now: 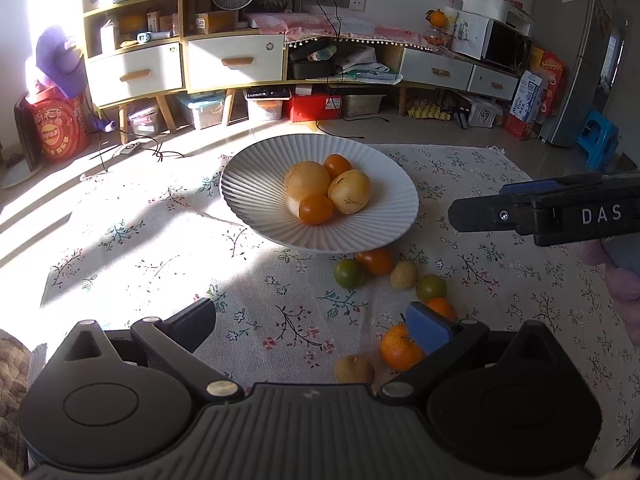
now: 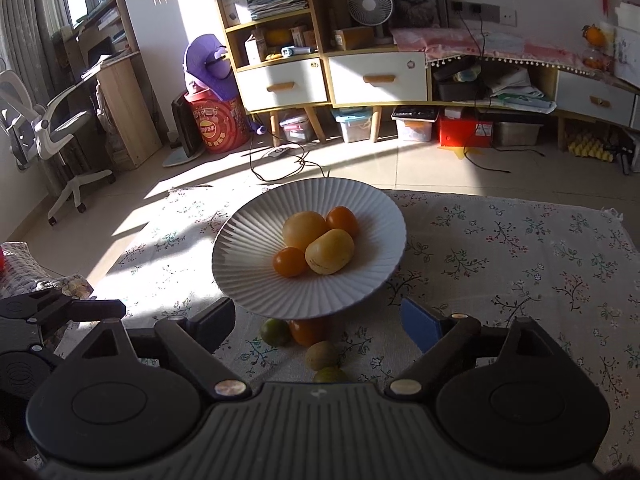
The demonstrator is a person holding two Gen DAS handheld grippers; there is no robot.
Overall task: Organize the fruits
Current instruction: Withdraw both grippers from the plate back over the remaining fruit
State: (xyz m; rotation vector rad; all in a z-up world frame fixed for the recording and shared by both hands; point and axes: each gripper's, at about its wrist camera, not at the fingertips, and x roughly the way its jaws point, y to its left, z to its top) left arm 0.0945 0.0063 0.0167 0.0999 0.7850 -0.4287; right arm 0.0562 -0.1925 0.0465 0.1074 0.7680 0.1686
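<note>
Both grippers, left [image 1: 316, 328] and right [image 2: 318, 324], stood wide open and empty. The plate [image 1: 256, 184] lay ahead, holding four fruits. Loose fruit [image 1: 398, 346] lay beside the left gripper's blue pad; a careless closure could have knocked it rolling away.

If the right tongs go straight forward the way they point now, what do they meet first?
Probably the near rim of the ribbed white plate. The open right tongs aim at it, holding nothing; small loose fruits on the flowered cloth lie lower. Depth is uncertain.

Black ribbed gripper bodies; blue-padded fingers [image 1: 428, 330]; white "DAS" lettering [image 1: 607, 215]; silver screws.
</note>
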